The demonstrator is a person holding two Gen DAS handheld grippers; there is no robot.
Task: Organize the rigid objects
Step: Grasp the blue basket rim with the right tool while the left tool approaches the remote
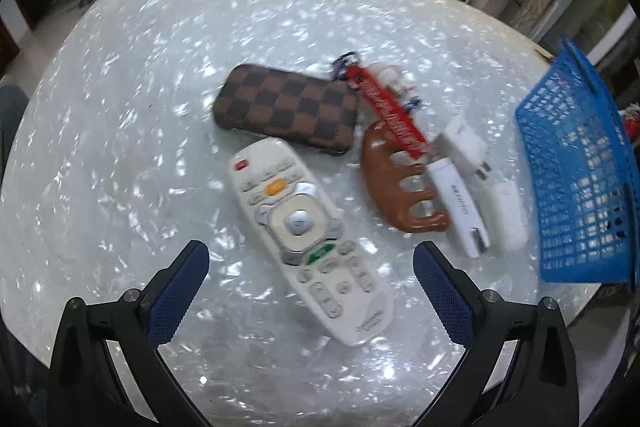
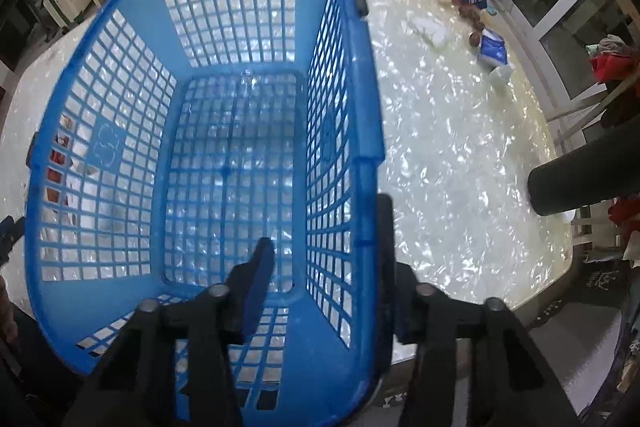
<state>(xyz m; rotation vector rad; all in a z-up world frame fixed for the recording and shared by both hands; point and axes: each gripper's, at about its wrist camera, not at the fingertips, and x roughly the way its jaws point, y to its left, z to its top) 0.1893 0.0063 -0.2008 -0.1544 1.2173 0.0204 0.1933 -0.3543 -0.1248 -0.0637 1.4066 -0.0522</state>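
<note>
A: Could any writing be read?

B: Hardly. The white stick (image 1: pixel 460 207) bore a line of dark print along its side, too blurred to make out. The red strap (image 1: pixel 390 111) carried pale lettering down its length, also unreadable. The remote (image 1: pixel 308 235) had small print at its near end that I could not read. Inside the basket (image 2: pixel 120 107), a swirl emblem was moulded into the left wall, with no words.

A: And the left tongs (image 1: pixel 312 275)?

B: Wide apart, holding nothing. They hung over the desk (image 1: pixel 120 147) with the near end of the remote lying between the two blue pads, neither pad touching it.

A: The right tongs (image 2: pixel 324 259)?

B: Narrow, set astride the basket's right wall near the rim: one finger (image 2: pixel 260 279) inside the basket, the other outside against the wall. Whether the pads actually pressed on the plastic I could not tell.

A: Where did the things lie?

B: The remote lay slantwise on the desk, its far end just beside a brown chequered case (image 1: pixel 288 107). Right of those lay a brown comb (image 1: pixel 400 183) with the red strap across its top, then the white stick and a white plug (image 1: pixel 464 143) close together. The basket stood at the desk's right edge, with nothing in it.
</note>
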